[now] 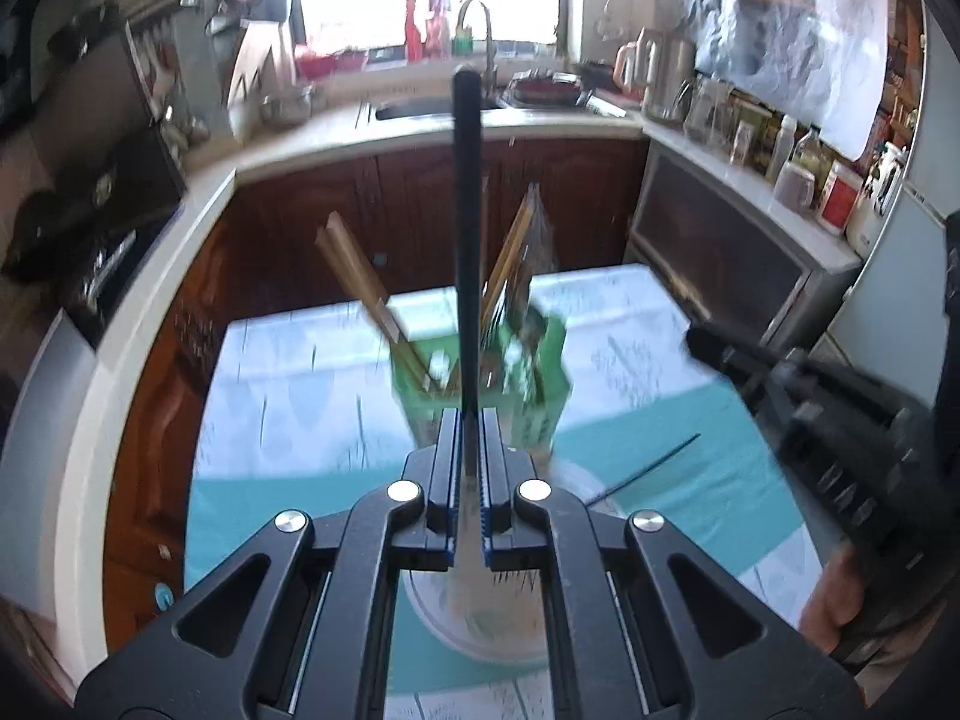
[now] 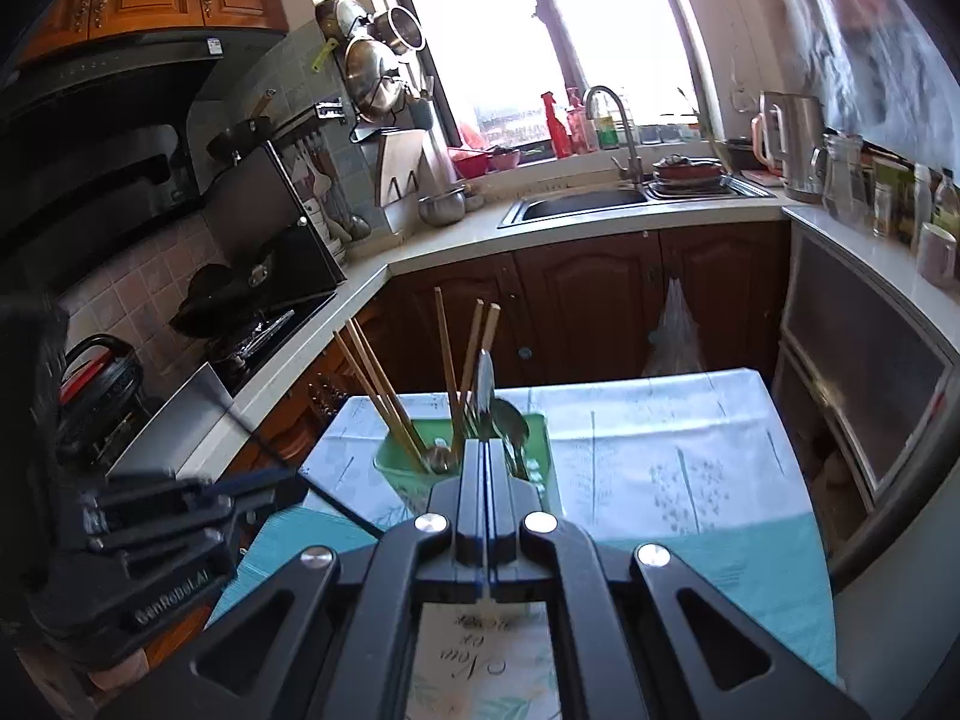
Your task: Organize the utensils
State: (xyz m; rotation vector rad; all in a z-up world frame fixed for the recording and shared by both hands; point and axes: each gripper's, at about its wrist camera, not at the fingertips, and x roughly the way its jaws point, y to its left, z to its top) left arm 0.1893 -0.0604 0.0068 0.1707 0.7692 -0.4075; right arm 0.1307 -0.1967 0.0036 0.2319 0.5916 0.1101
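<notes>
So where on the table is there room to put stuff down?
The flowery white tablecloth right of the green plastic utensil holder is bare to the table's edge. The teal patch nearer is bare too. The holder is crowded with wooden chopsticks and spoons.

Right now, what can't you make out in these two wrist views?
- Left wrist view: the working end of the black-handled utensil is hidden between the left claw fingers.
- Left wrist view: motion blur smears the green utensil holder, so its contents cannot be told apart.
- Right wrist view: the metal utensil in the right claw shows edge-on; its type is unclear.
- Right wrist view: the bowl below is cut off by the claw frame.
</notes>
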